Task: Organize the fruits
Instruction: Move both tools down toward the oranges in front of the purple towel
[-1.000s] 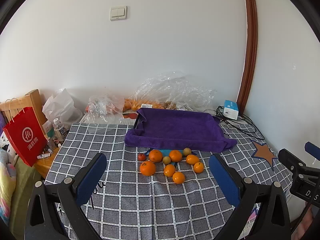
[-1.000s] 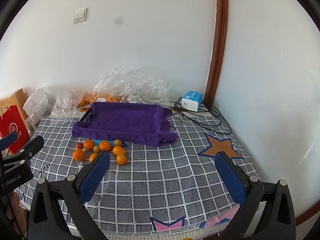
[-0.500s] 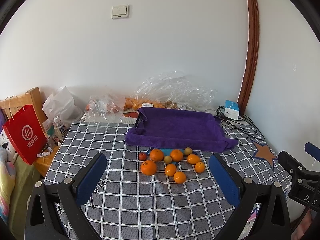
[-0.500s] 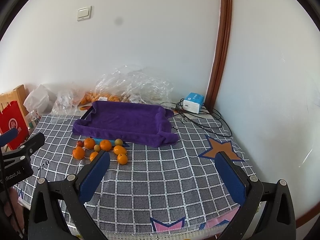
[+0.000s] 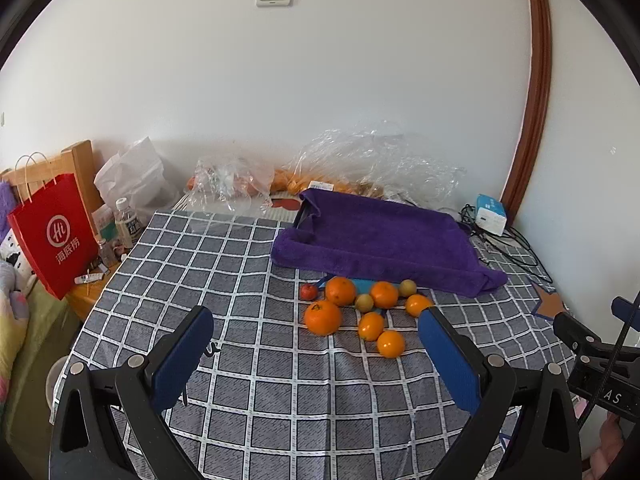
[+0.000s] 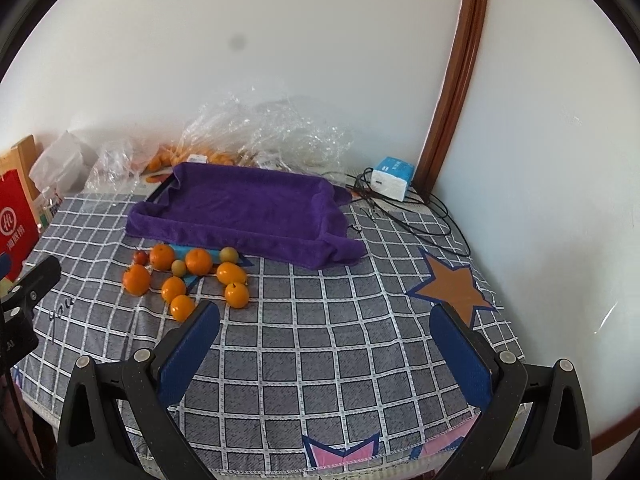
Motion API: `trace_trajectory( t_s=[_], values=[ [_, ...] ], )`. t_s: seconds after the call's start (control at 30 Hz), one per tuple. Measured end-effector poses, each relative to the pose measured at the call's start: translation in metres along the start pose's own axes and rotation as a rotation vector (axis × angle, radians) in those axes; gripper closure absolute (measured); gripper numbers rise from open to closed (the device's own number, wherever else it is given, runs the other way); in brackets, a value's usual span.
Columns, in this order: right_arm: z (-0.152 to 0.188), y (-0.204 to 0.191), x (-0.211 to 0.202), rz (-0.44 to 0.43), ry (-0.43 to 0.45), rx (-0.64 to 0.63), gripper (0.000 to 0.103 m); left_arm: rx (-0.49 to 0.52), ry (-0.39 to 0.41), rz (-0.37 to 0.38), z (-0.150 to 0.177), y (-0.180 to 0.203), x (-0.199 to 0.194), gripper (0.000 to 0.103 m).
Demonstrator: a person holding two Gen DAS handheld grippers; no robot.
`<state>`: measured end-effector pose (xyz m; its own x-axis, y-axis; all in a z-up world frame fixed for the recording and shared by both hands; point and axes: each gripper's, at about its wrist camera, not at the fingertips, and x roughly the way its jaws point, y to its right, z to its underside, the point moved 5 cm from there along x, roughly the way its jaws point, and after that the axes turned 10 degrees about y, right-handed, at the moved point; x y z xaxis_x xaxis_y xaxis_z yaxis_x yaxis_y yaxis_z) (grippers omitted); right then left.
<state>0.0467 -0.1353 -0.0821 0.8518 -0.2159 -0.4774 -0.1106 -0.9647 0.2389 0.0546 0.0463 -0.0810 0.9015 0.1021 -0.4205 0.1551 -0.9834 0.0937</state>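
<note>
Left gripper (image 5: 316, 326) up over the tabletop (image 5: 248, 380), blue fingers (image 5: 182, 356) wide apart, nothing between them. Right gripper (image 6: 326, 326) the same, blue fingers (image 6: 460, 354) wide apart and holding nothing, over the checked cloth near the orange star (image 6: 456, 284).

Just past the left gripper, a bunch of fruits (image 5: 362, 312) lying on the cloth, close together: big and small oranges (image 5: 322, 317), two little green ones (image 5: 364, 303) and one tiny red one (image 5: 307, 291). Some touching each other. Seen from the right gripper, the same fruits (image 6: 188, 276) off to the left side.

Right behind the fruits, a purple towel (image 5: 384, 240) spread over a tray, edges up like low walls. Behind that, crinkly clear plastic bags (image 5: 372, 164) against the white wall, with more orange fruit inside. A blue and white box (image 6: 392, 176) with black wires in the corner. A red paper bag (image 5: 54, 236) far to the left, off the tabletop.
</note>
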Motion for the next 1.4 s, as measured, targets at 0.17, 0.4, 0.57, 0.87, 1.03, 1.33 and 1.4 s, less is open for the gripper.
trace_trajectory(
  t_s=[0.17, 0.4, 0.57, 0.87, 1.03, 1.33, 1.4],
  values=[
    [0.009, -0.011, 0.027, -0.003, 0.006, -0.009, 0.0, -0.049, -0.059, -0.025, 0.019, -0.019, 0.028, 0.0],
    [0.021, -0.027, 0.068, -0.143, 0.013, 0.068, 0.0, -0.097, -0.153, -0.051, 0.041, -0.044, 0.069, 0.001],
    [0.026, -0.031, 0.092, -0.228, -0.018, 0.165, 0.0, -0.096, -0.203, -0.03, 0.053, -0.049, 0.095, 0.003],
    [0.043, -0.038, 0.122, -0.222, -0.031, 0.142, 0.012, -0.054, -0.264, -0.024, 0.063, -0.054, 0.128, 0.011],
    [0.051, -0.041, 0.137, -0.191, -0.074, 0.096, 0.037, -0.011, -0.257, -0.014, 0.064, -0.053, 0.138, 0.012],
    [0.054, -0.063, 0.152, -0.289, -0.109, 0.069, 0.042, 0.014, -0.31, -0.004, 0.075, -0.057, 0.154, 0.012],
    [0.056, -0.07, 0.157, -0.295, -0.128, 0.049, 0.047, 0.032, -0.295, -0.01, 0.074, -0.058, 0.155, 0.012]
  ],
)
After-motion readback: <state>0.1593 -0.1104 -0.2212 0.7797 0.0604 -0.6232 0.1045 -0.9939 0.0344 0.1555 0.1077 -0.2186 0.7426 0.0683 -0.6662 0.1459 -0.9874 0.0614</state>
